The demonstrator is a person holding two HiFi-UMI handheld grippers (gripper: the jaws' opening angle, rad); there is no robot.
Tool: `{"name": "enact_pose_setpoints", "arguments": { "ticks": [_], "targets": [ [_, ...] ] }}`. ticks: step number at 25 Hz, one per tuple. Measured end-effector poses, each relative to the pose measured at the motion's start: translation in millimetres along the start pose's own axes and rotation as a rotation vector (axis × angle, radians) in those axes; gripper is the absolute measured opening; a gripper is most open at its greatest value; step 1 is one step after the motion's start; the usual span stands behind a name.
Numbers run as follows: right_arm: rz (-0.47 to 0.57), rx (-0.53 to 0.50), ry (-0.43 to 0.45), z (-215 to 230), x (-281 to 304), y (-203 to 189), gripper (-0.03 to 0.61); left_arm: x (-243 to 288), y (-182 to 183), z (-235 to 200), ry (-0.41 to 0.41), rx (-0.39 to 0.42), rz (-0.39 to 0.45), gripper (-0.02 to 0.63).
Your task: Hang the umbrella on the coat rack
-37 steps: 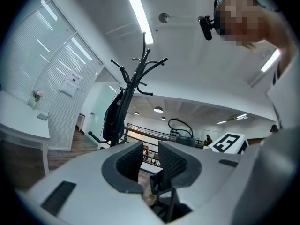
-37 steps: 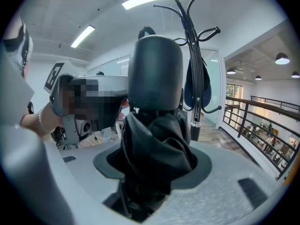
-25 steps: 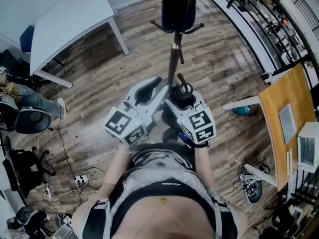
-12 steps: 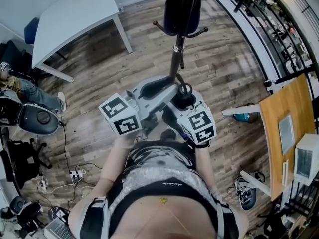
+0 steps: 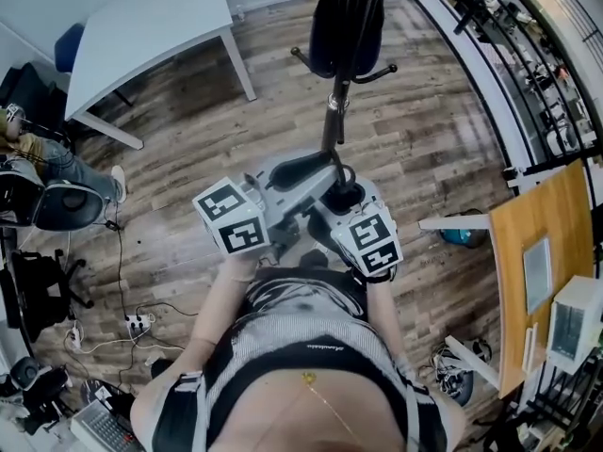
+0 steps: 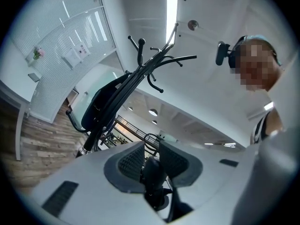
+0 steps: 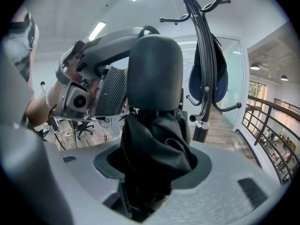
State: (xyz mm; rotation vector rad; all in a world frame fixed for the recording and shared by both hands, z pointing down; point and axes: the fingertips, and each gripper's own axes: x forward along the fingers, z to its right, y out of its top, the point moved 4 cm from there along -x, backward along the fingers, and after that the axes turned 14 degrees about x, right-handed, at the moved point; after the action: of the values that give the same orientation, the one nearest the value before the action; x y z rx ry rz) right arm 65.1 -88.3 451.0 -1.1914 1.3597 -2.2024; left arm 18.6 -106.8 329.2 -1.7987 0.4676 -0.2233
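Two tongs on the umbrella (image 7: 154, 146), then?

Yes. The right tongs (image 7: 152, 170) clamp its bunched black fabric, and the left tongs (image 6: 152, 165) pinch a dark part up by the handle.

Which way is the rack?

Straight ahead. The umbrella stands roughly upright just short of the coat rack (image 5: 332, 111) pole, and both hands are about equally near it.

And the move?

I'd say forward: carry the strap loop (image 5: 349, 170) to the free hook (image 5: 377, 72), below the hanging blue bag (image 5: 344, 17).
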Motion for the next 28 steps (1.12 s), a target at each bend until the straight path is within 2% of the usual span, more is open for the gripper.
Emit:
{"name": "enact_pose_setpoints", "arguments": {
  "ticks": [6, 11, 17, 23, 28],
  "targets": [
    [-0.027, 0.011, 0.033, 12, 7, -7, 0.239, 3, -6, -9, 0.055, 0.007, -0.013, 0.084],
    [-0.064, 0.034, 0.079, 26, 16, -18, 0.239, 11, -24, -17, 0.118, 0.02, -0.064, 0.086],
    [-0.124, 0.013, 0.108, 42, 28, -35, 0.239, 14, -44, -25, 0.156, -0.005, -0.048, 0.087],
    [-0.131, 0.007, 0.124, 48, 38, -42, 0.238, 6, -47, -32, 0.244, 0.037, -0.031, 0.089],
    [-0.161, 0.024, 0.147, 47, 44, -48, 0.238, 3, -53, -39, 0.296, 0.117, -0.101, 0.088]
  ]
}}
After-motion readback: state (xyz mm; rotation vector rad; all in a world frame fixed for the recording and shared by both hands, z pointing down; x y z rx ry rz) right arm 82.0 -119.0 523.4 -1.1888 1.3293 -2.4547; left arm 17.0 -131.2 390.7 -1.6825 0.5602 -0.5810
